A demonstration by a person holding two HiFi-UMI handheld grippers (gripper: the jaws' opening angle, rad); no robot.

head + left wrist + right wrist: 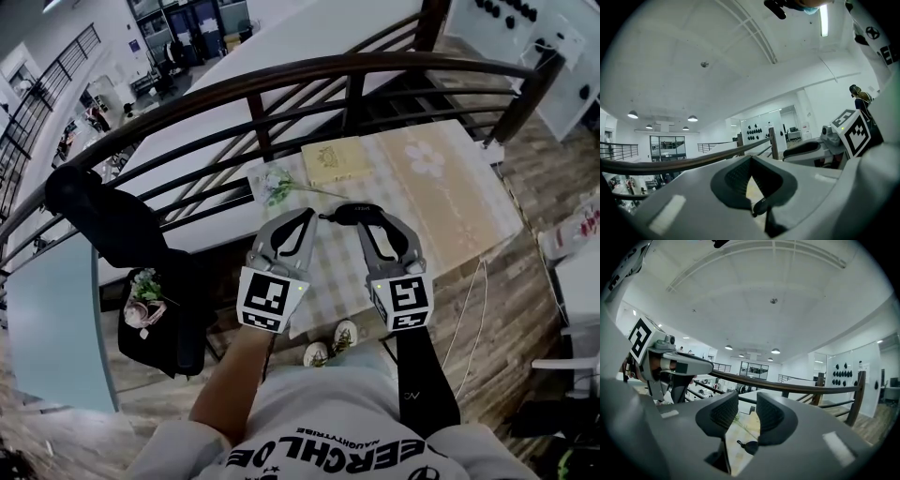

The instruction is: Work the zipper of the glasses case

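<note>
Black zippered glasses case [361, 212] on checked tabletop [330, 274] just beyond the raised tips, left tongs [314, 215] pressed together, right tongs [379, 223] spread

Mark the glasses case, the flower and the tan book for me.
glasses case [361, 212]: head view, middle of its black shell.
flower [279, 185]: head view, on its white bloom.
tan book [335, 159]: head view, centre of its cover.

Table [450, 216]: ahead of me, railing [281, 82] behind it.
Book [336, 159]: on table, far edge.
Flower [281, 185]: left of book.
Glasses case [361, 214]: nearer me than book.
</note>
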